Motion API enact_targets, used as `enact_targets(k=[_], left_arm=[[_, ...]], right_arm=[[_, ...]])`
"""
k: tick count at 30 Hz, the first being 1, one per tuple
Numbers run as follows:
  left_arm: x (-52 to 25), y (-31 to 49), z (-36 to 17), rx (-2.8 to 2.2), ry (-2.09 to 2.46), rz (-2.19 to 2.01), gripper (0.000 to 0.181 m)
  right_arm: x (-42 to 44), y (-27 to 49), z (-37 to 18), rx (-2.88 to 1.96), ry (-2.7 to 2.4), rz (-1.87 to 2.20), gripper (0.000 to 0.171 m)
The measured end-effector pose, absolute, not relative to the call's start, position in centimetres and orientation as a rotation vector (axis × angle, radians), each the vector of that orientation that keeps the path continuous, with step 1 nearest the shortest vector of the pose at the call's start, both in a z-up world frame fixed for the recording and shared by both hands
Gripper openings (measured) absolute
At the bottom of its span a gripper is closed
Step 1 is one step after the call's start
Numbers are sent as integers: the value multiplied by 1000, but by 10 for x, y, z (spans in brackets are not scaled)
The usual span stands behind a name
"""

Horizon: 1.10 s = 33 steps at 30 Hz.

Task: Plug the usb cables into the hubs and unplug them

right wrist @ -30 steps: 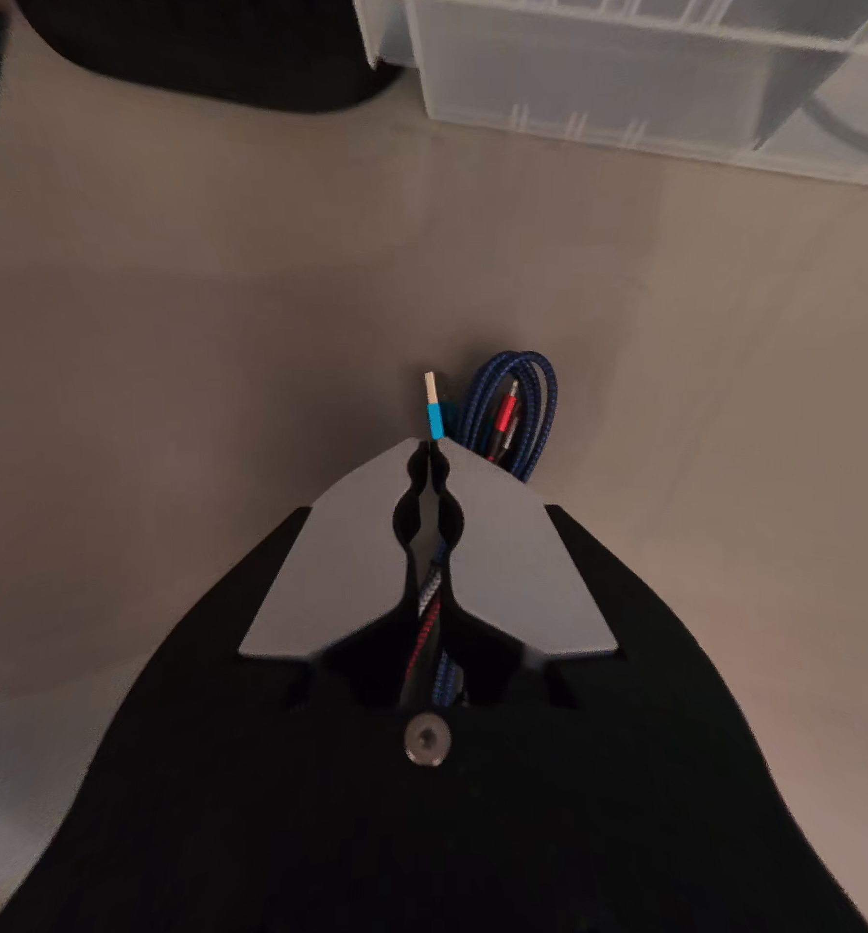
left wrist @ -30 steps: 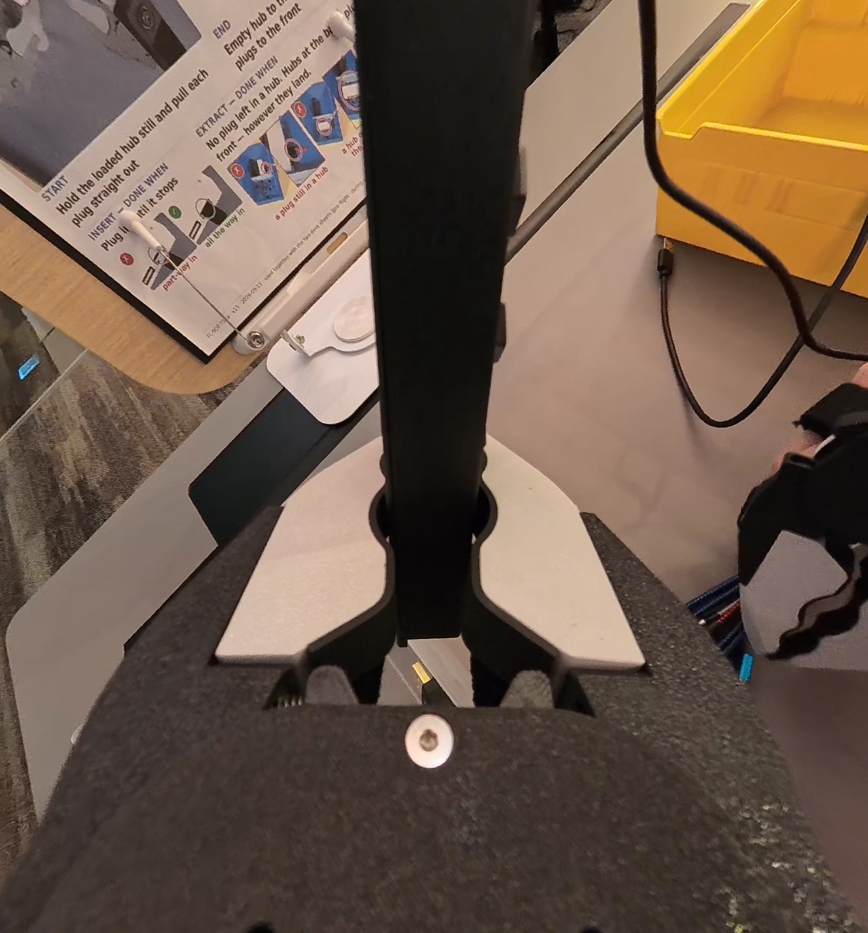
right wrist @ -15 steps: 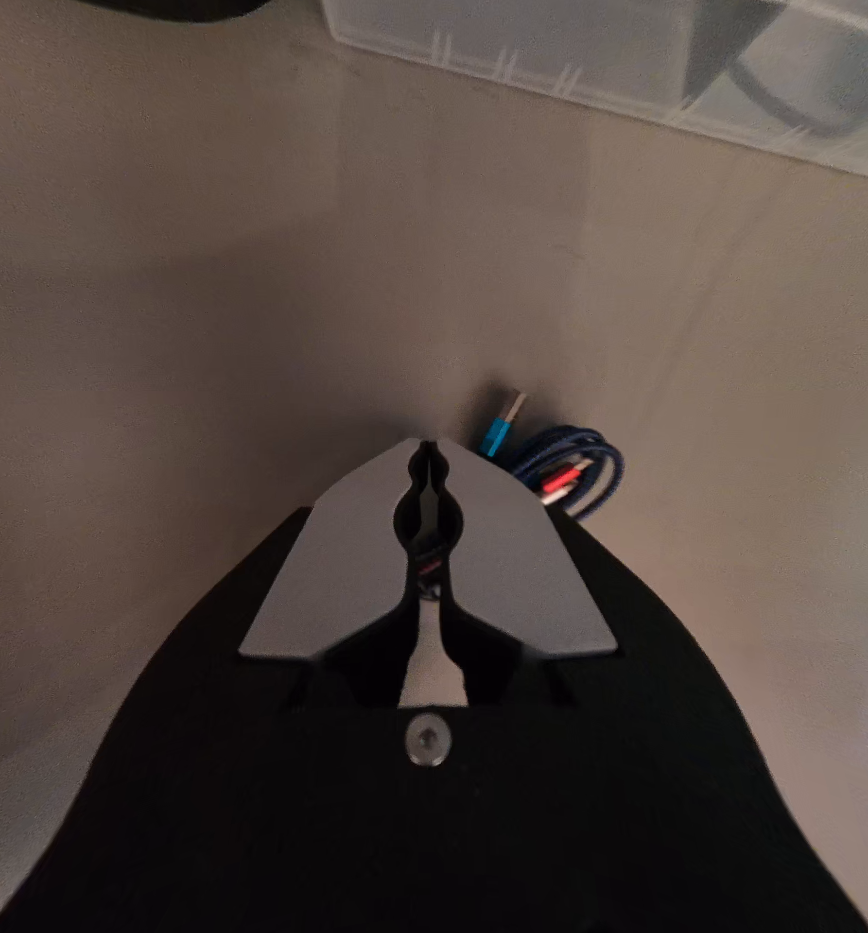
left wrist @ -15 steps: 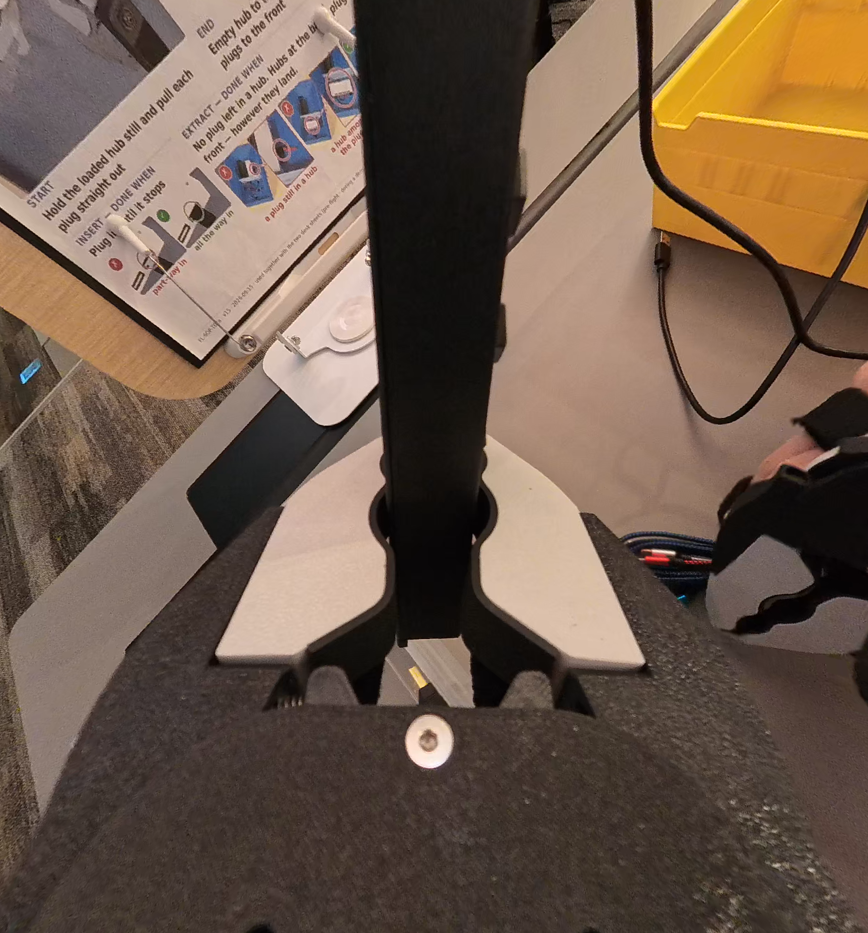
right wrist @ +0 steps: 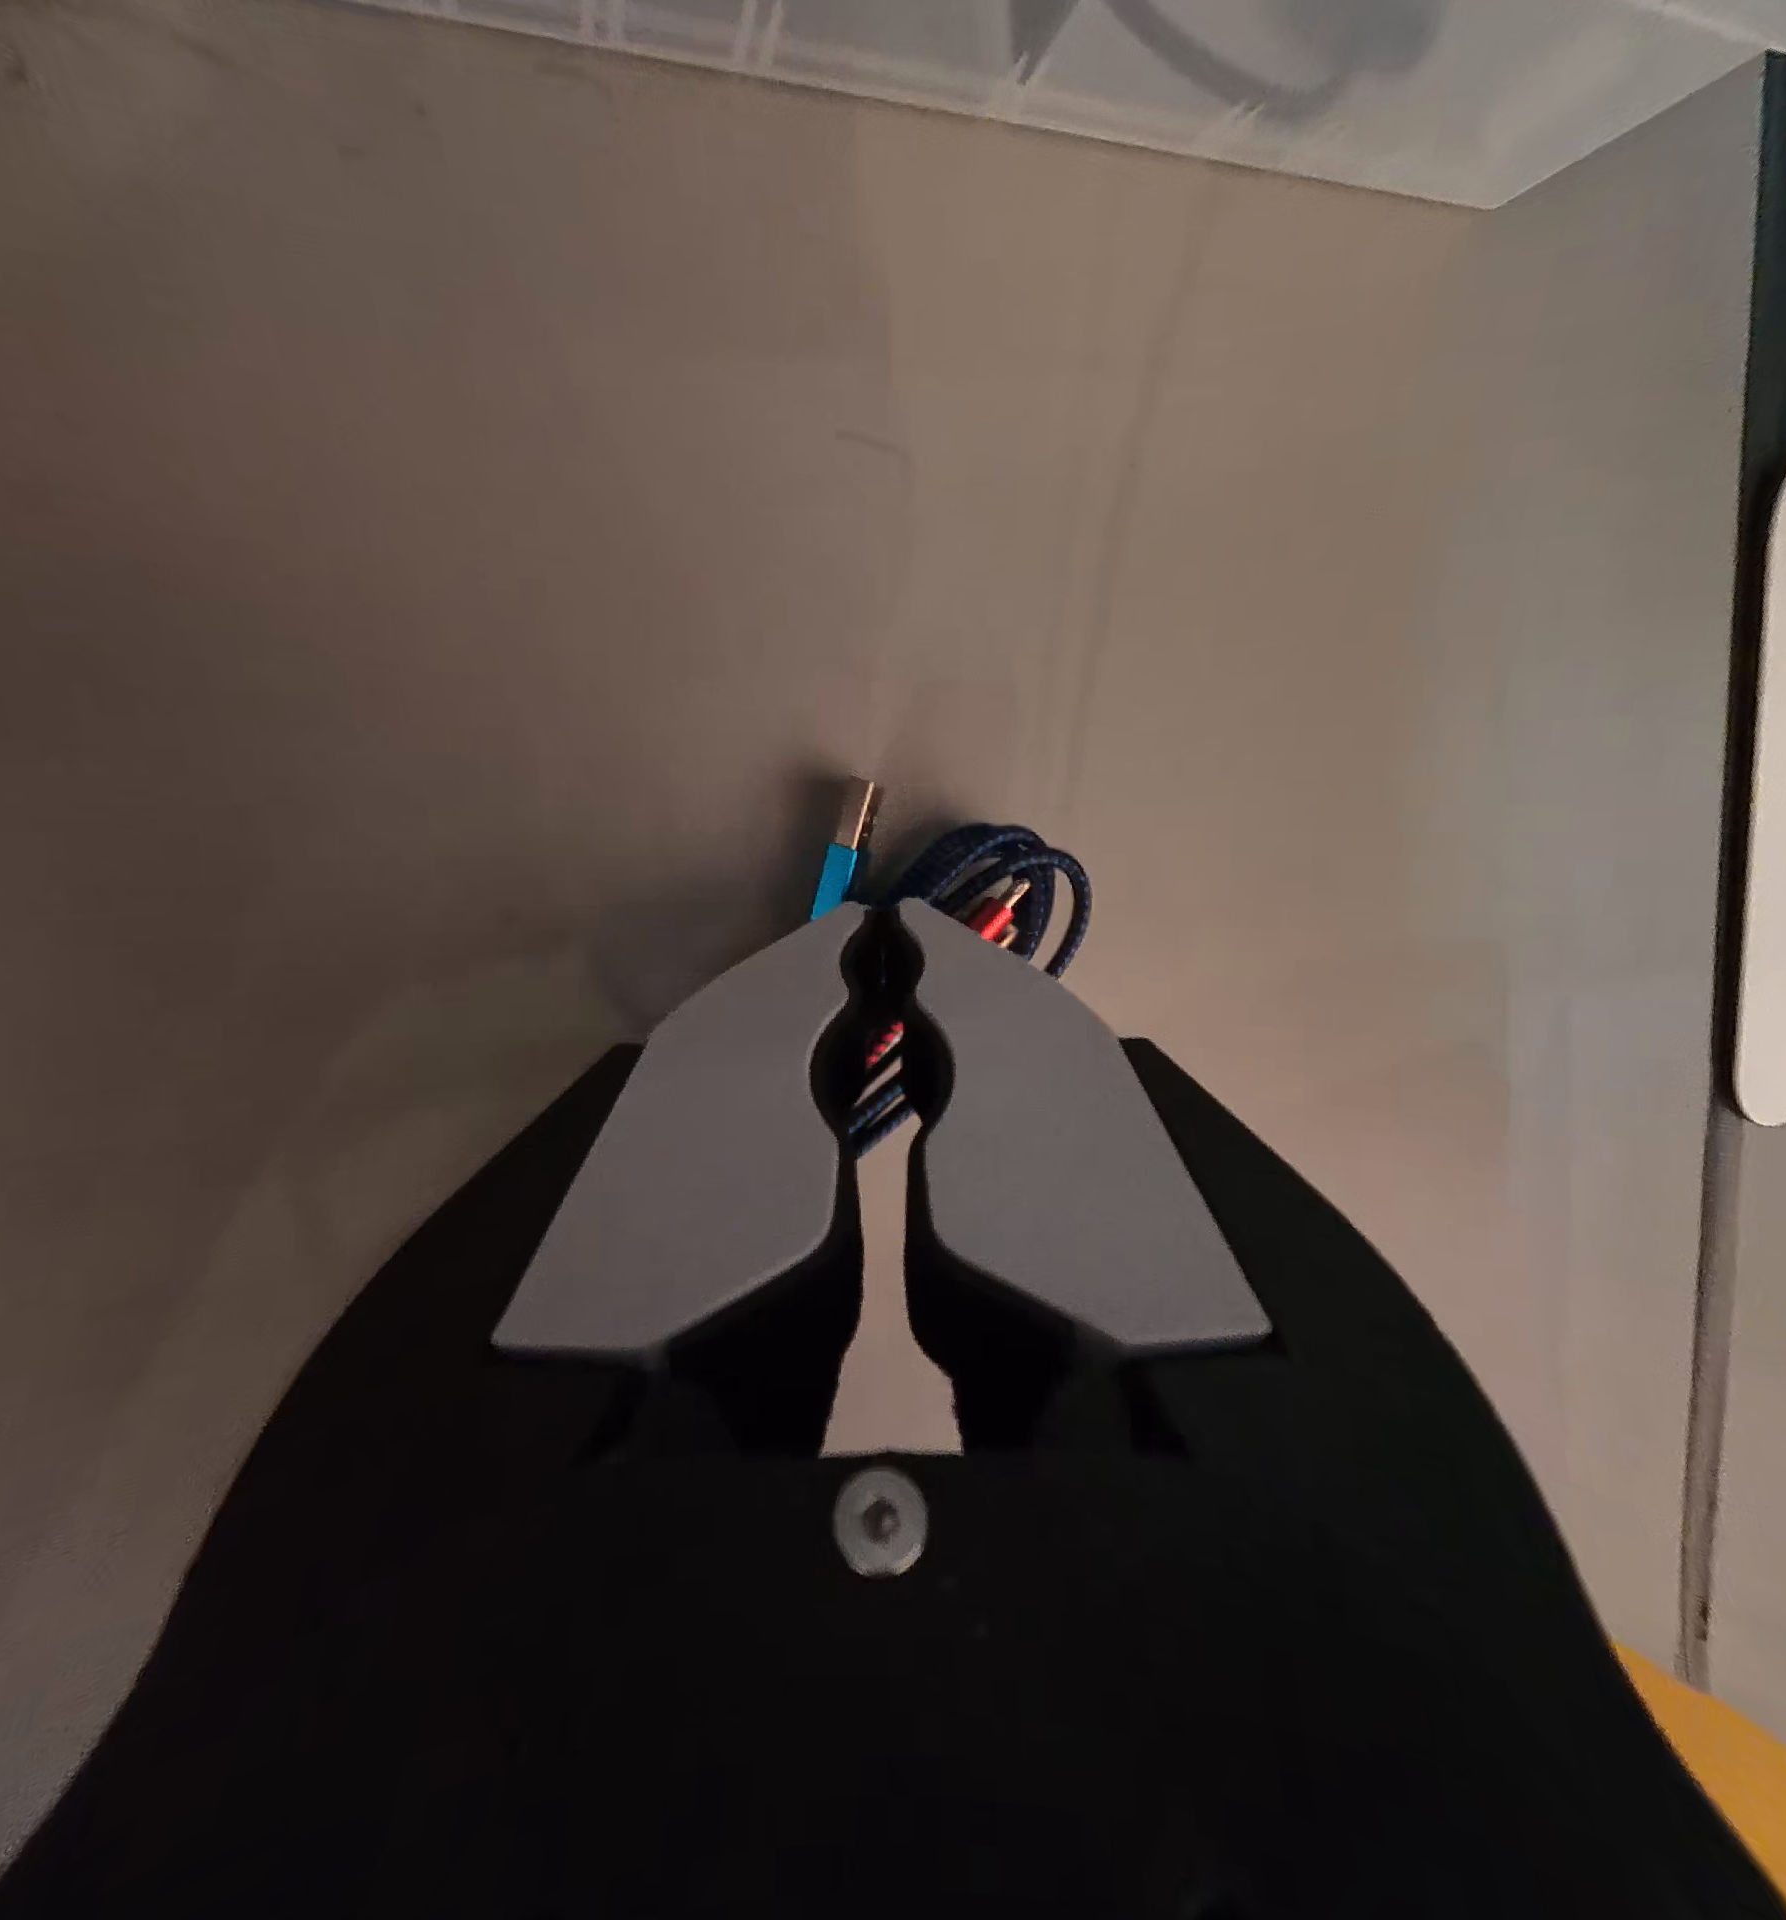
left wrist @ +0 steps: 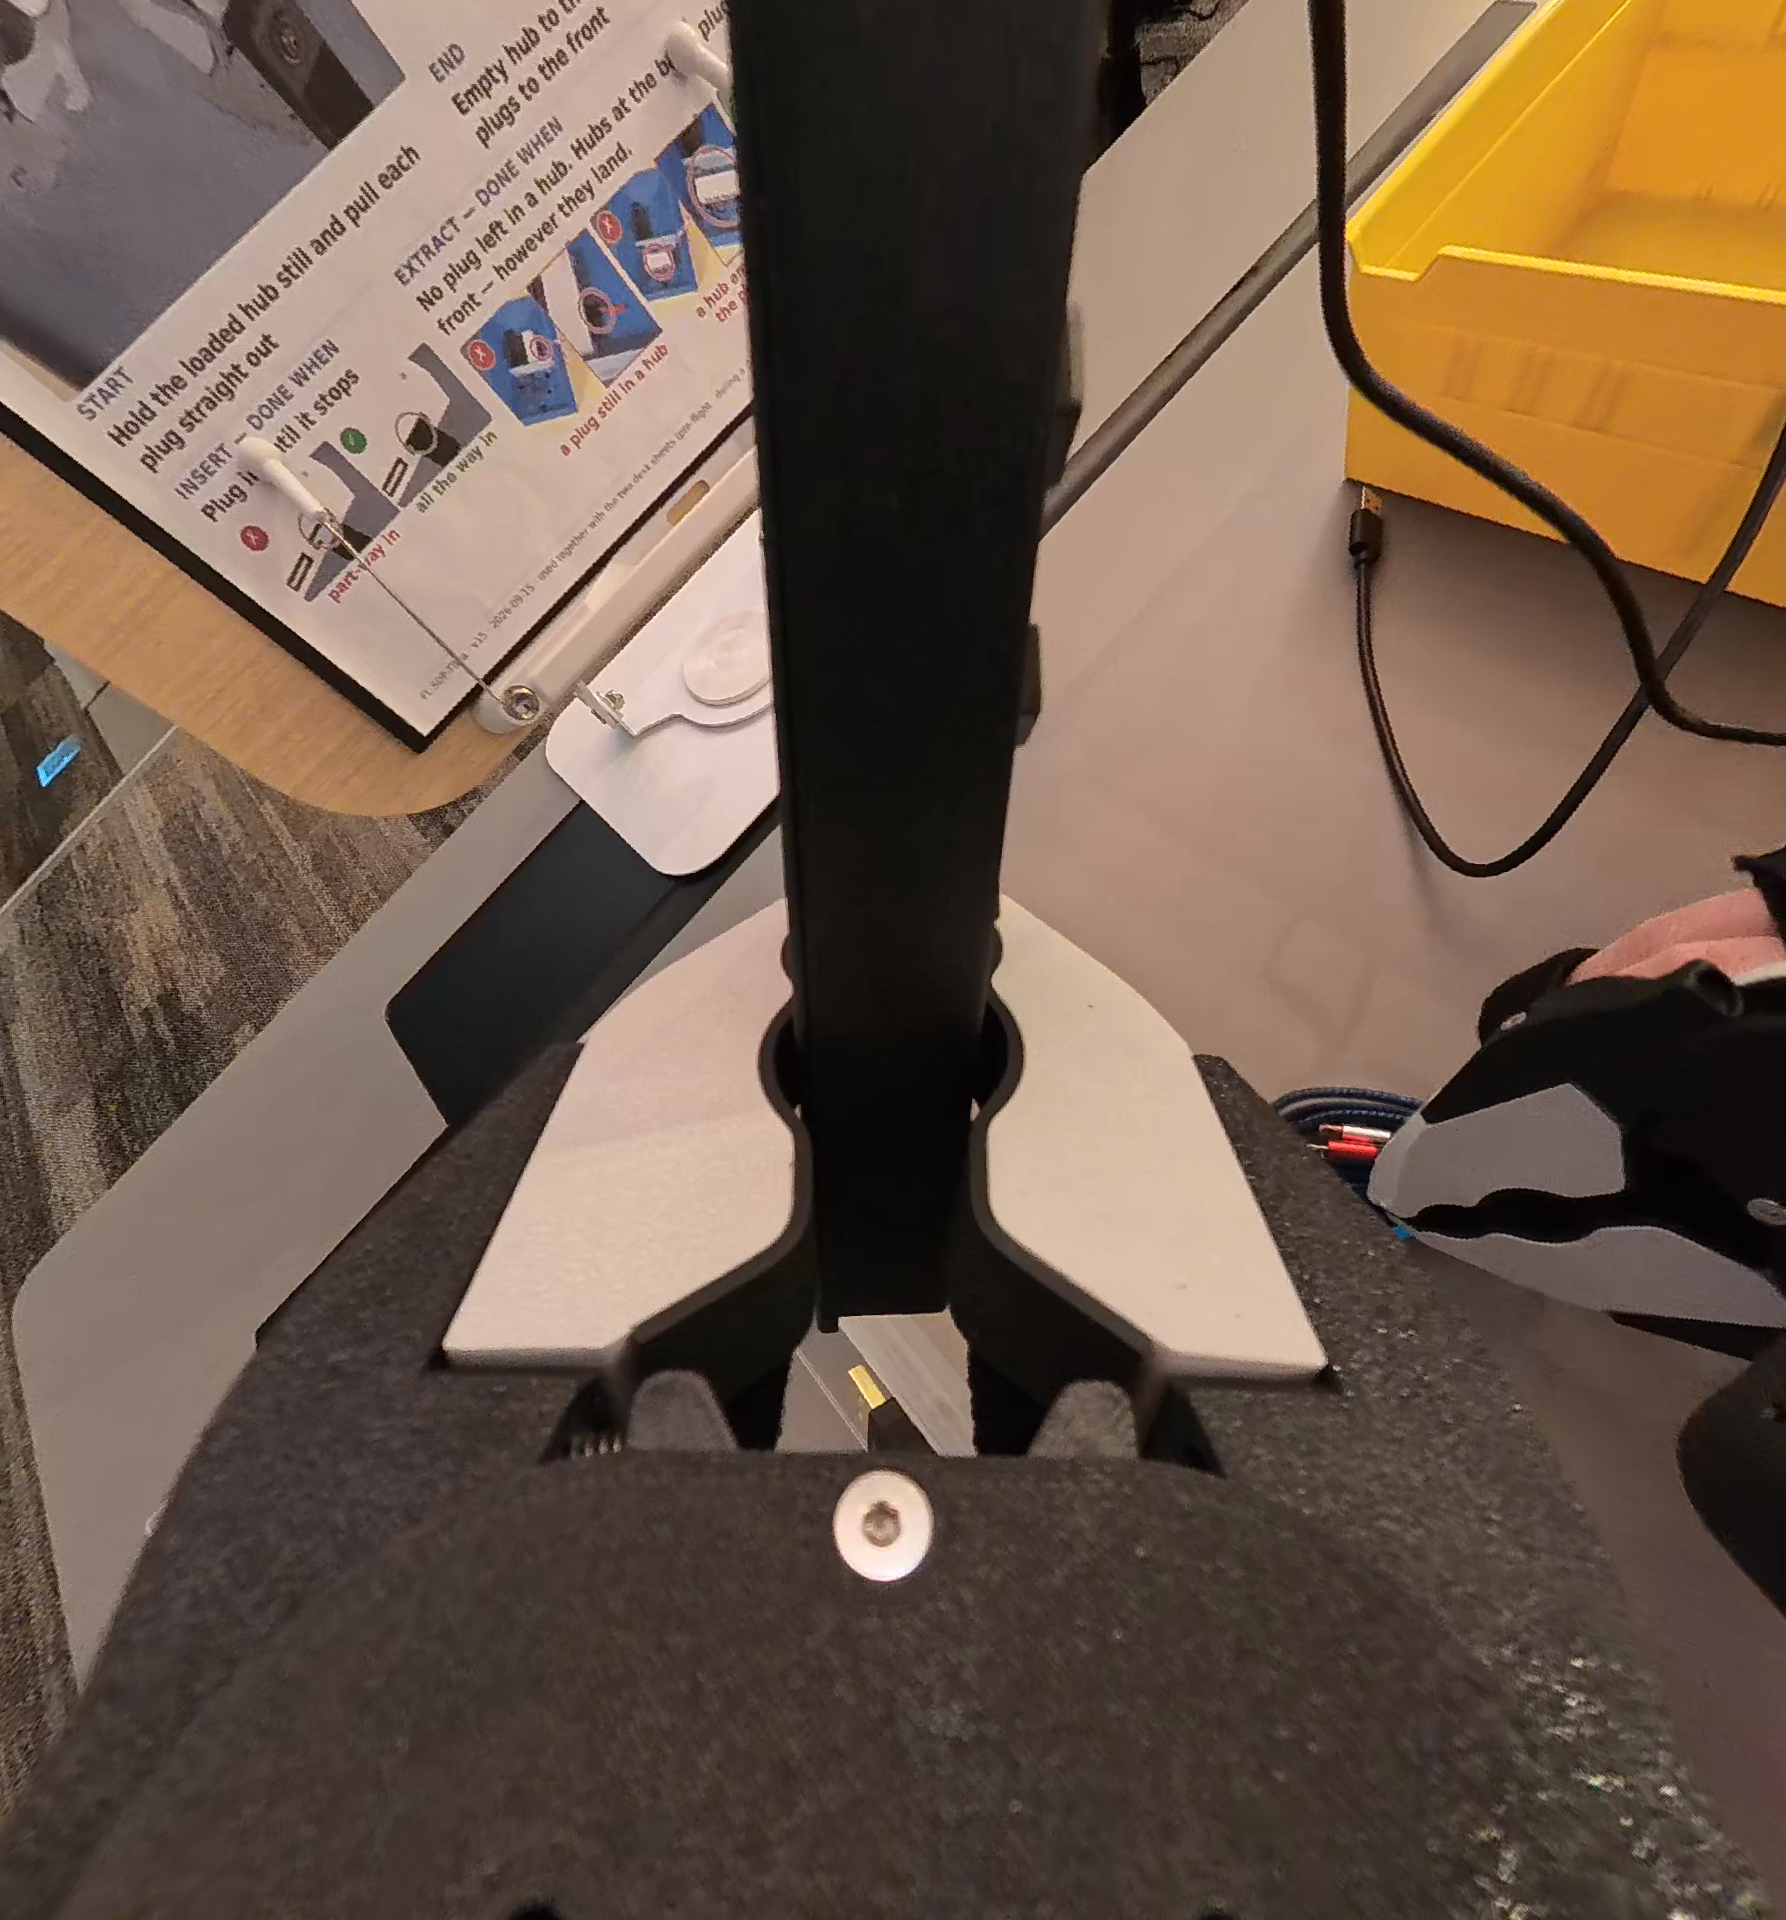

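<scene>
The left claw [left wrist: 884,1049] is closed tight on a long black hub [left wrist: 894,582]. The hub stands up between the two pads and reaches past the top of the view, so its ports can't be seen from here (they may be on a side that is turned away).

The right claw [right wrist: 881,920] is nearly closed, tips almost touching. A blue cable [right wrist: 1014,899] runs through the gap between its pads, so it seems to be pinching the coil, though I can't tell how firm the hold is. The blue plug [right wrist: 847,852] with its metal tip pokes out just past the tips, a bit to the left. It looks free, not pinched. Red ends [right wrist: 993,914] sit in the coil just beside it.

In the left view the right claw [left wrist: 1491,1195] is low on the grey table [left wrist: 1232,727], near the hub's right side, with the coil under its nose.

Farther out are a yellow bin [left wrist: 1616,343], a loose black cable [left wrist: 1388,665], and a printed sheet [left wrist: 276,343] on a wooden board. A clear box [right wrist: 1076,83] sits at the table's far edge.

I think the step in hand is picking up the plug. Nothing is plugged in yet. Next, the right claw should grab the blue plug itself, straight and firm, then lift it to a port on the hub while the left claw keeps the hub from moving.
</scene>
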<state>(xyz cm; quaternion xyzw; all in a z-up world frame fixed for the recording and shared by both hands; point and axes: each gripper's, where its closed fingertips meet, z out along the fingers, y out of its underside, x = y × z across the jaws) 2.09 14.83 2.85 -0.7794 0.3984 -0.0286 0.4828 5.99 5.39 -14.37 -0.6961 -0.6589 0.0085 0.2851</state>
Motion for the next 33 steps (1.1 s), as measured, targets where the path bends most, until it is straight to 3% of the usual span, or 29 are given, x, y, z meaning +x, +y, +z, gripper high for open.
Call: enact_targets(k=[33], left_arm=[[23,149,24,-1910,989,-62,26]], right_arm=[[68,45,-158,-2099,-1848,491,4]])
